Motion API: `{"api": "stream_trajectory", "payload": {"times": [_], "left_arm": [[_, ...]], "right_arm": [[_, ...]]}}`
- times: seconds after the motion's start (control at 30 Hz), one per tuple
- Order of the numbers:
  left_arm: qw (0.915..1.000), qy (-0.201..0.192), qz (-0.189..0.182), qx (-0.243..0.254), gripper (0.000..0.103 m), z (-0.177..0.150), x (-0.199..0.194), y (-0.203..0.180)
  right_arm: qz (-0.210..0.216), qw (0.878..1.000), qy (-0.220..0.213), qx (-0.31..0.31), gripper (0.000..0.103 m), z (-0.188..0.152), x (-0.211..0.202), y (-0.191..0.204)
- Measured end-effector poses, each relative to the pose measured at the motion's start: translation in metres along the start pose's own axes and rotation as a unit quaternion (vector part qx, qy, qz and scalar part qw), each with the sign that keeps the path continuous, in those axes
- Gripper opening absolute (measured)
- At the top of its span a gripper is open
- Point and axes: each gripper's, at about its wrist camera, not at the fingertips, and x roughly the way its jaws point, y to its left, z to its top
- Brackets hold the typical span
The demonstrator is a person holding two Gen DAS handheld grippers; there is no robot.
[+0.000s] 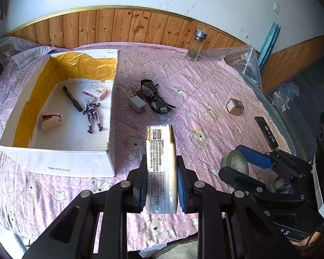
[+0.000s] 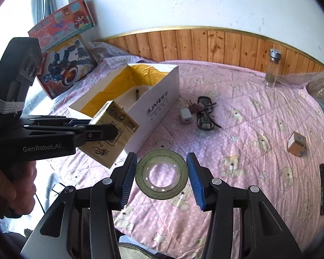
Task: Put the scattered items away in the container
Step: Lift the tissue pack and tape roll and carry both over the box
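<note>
A pink teddy-bear quilt [image 1: 205, 99] covers a bed against wood wainscoting [image 1: 123, 26] and a white wall, with the white cardboard box [image 1: 60, 161] at far left. The left gripper [image 1: 161, 185] clamps a gold tissue pack [image 1: 161, 164] above the quilt, just right of the box. The right gripper [image 2: 162, 178] stands wide around a green tape roll [image 2: 162, 172] lying on the near quilt.

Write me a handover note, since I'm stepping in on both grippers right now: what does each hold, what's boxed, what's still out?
Left gripper: shut on the gold tissue pack, lifted near the white box.
Right gripper: open around the tape roll lying on the bedspread; grip not made.
Boxed: flashlight, medicine carton, toy figure, beige stapler.
Left out: charger, glasses, small brown box, black remote, glass bottle.
</note>
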Motion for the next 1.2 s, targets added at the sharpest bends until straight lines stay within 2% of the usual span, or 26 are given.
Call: {"api": "stream_trajectory", "payload": {"times": [0.27, 0.6, 0.93, 1.2], "left_arm": [[0.9993, -0.03, 0.014, -0.016, 0.024, 0.022, -0.025, 0.032], [0.998, -0.039, 0.037, -0.035, 0.024, 0.043, -0.036, 0.077], [0.9966, -0.032, 0.061, -0.045, 0.024, 0.07, -0.029, 0.116], [0.9949, -0.012, 0.068, -0.073, 0.024, 0.081, -0.013, 0.15]], "right_arm": [[0.026, 0.999, -0.002, -0.029, 0.05, 0.042, 0.009, 0.021], [0.052, 0.997, 0.008, -0.05, 0.05, 0.087, 0.034, 0.038], [0.071, 0.995, 0.023, -0.068, 0.05, 0.13, 0.069, 0.053], [0.089, 0.991, 0.052, -0.081, 0.05, 0.158, 0.112, 0.067]]}}
